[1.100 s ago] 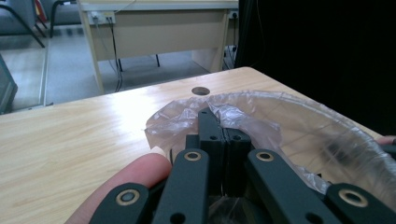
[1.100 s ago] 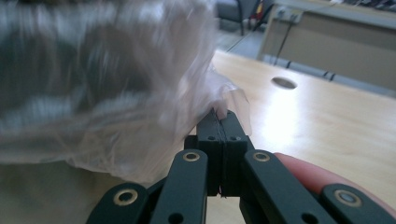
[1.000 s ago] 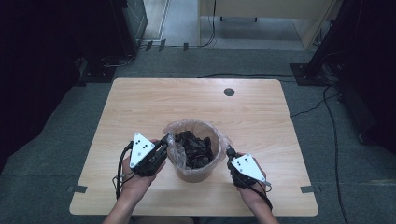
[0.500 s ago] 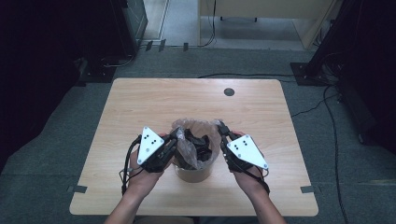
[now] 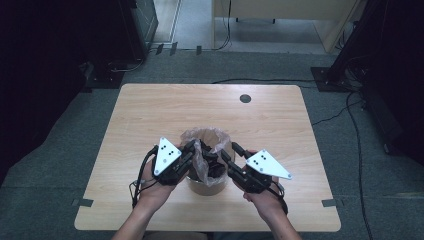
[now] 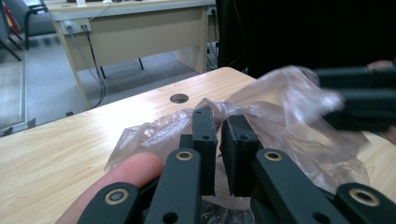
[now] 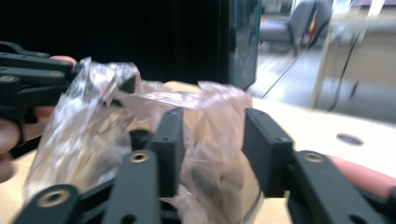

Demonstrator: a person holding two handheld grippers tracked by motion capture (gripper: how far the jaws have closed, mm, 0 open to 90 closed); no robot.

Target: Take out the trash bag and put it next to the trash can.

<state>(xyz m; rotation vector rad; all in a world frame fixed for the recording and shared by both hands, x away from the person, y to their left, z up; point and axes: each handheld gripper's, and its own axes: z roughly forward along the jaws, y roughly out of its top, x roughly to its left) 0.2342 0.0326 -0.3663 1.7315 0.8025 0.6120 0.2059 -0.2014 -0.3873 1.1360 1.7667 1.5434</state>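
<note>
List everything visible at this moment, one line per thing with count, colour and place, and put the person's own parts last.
Table: one, light wood, centre of the high view.
Cable hole: one, dark, round, near the table's far edge.
Small bin: one, tan, near the table's front edge between the grippers.
Bin liner: one, clear pinkish plastic, its rim gathered up above the bin.
Dark contents: black, count unclear, inside the liner.
Desk: one, beige, beyond the table.
Floor cables: several, black, right of the table.
Left gripper: one, black with grey plate, jaws nearly closed on the liner's left edge.
Right gripper: one, black with grey plate, jaws apart around the liner's right edge.
Hands: two, holding the grippers.
</note>
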